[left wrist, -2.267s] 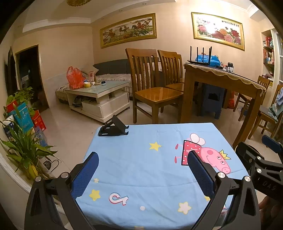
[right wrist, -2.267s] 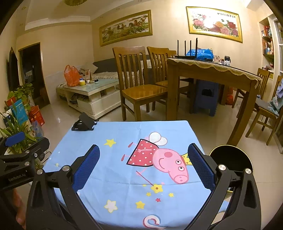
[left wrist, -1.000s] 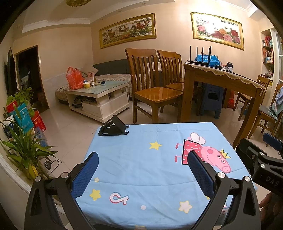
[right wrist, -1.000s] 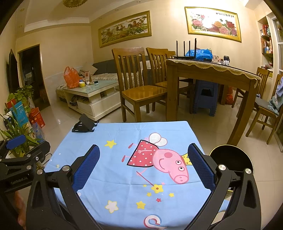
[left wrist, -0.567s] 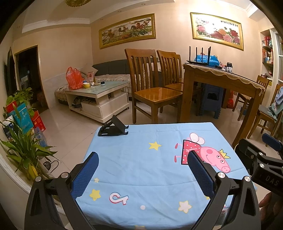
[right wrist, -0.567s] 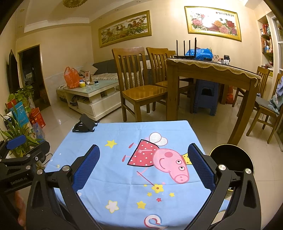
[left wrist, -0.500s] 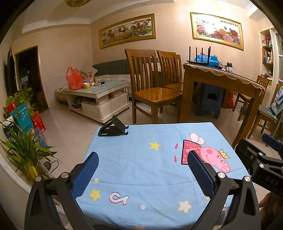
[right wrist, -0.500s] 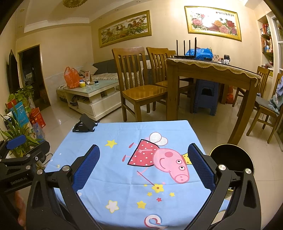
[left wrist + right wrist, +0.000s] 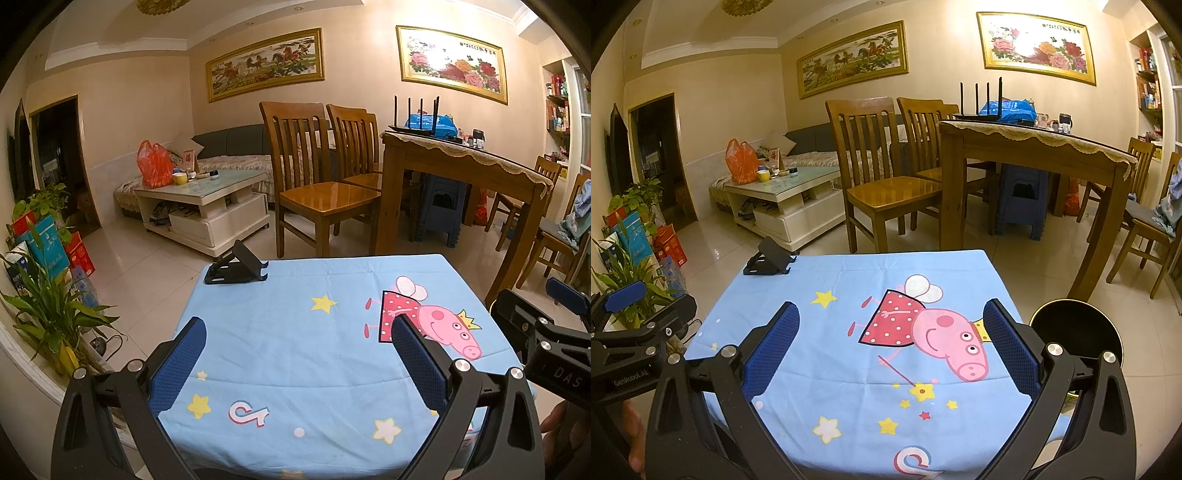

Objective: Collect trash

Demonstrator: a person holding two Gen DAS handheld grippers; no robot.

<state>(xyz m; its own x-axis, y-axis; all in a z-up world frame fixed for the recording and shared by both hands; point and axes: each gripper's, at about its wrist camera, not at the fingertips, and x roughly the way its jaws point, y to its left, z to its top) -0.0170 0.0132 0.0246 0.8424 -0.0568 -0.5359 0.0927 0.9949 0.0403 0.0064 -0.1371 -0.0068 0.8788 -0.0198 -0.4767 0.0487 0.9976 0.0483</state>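
Nothing moved; left gripper [image 9: 628, 314] reads "GenRobot.AI", right gripper [image 9: 554, 325] "DAS".

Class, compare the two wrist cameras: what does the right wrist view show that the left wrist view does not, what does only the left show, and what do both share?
Only the right wrist view shows the round black bin on the floor beside the table, and the left gripper from the side. Only the left wrist view shows the right gripper from the side. Both show the blue cartoon tablecloth, the black phone stand at its far left corner, and open, empty jaws.
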